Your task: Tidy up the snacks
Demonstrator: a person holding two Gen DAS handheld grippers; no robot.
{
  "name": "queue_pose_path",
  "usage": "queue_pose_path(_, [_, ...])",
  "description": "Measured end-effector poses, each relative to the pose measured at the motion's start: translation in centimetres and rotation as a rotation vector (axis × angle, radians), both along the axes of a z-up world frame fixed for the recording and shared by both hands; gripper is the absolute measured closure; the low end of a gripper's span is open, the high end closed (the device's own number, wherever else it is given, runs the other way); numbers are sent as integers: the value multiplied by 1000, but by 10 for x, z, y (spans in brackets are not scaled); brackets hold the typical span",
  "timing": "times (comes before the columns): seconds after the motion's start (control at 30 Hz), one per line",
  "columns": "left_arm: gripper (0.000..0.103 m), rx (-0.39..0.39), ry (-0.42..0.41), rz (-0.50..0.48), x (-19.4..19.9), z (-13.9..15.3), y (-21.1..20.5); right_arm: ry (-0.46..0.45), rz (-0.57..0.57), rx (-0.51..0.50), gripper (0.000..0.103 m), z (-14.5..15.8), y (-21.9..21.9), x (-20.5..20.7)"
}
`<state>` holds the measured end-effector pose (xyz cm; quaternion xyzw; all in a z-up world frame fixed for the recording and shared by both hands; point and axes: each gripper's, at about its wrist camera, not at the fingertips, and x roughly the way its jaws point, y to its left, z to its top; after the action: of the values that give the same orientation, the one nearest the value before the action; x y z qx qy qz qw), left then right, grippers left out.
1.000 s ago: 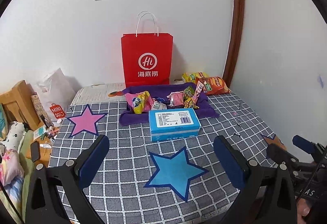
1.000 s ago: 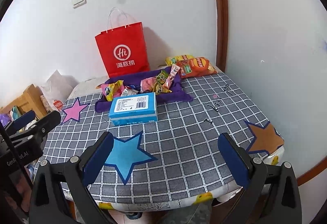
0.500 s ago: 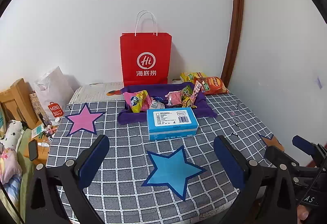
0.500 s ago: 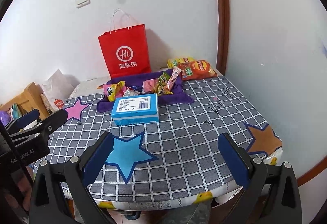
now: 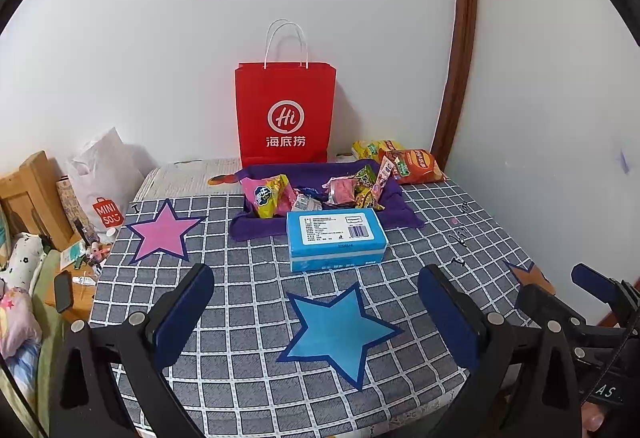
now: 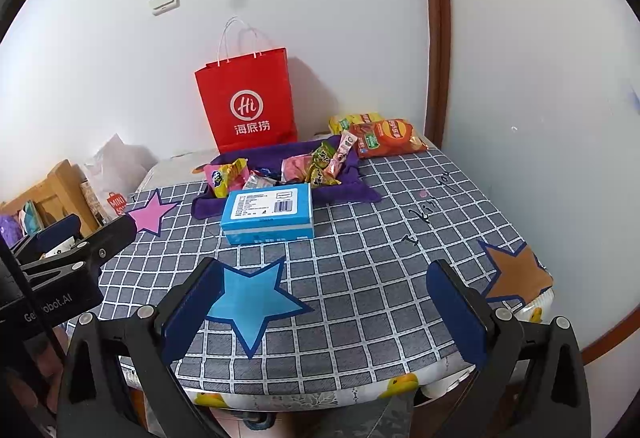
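Crinkly snack packets (image 5: 280, 196) in purple fabric tray (image 5: 256, 228), rectangular blue box (image 5: 336, 238) beside; left claw (image 5: 316, 318), right claw (image 6: 324, 312) wide, empty

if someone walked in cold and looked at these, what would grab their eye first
Probably the red paper bag standing upright against the white wall at the back of the table. Just in front of it sits a purple tray heaped with bright snack packets, with a blue box lying at its near edge. The checked tablecloth also carries big paper stars, a blue star nearest the open left gripper and open right gripper.
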<state>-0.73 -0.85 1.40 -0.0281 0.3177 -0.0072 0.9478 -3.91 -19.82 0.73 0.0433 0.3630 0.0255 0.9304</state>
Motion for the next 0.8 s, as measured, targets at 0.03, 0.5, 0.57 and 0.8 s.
queue_pose_path(0.03, [0,-1,0,0,0,0,0,0,0,1,2,0,0,0])
queue_pose_path(0.5, [0,-7,-1,-3,-1,0,0,-6,2,5,2,3,1,0])
queue_pose_path(0.57, [0,-9,-1,-4,-1,1,0,-6,3,4,2,4,1,0])
queue_pose_path(0.8, [0,-10,-2,-4,-1,1,0,-8,4,3,2,5,3,-1])
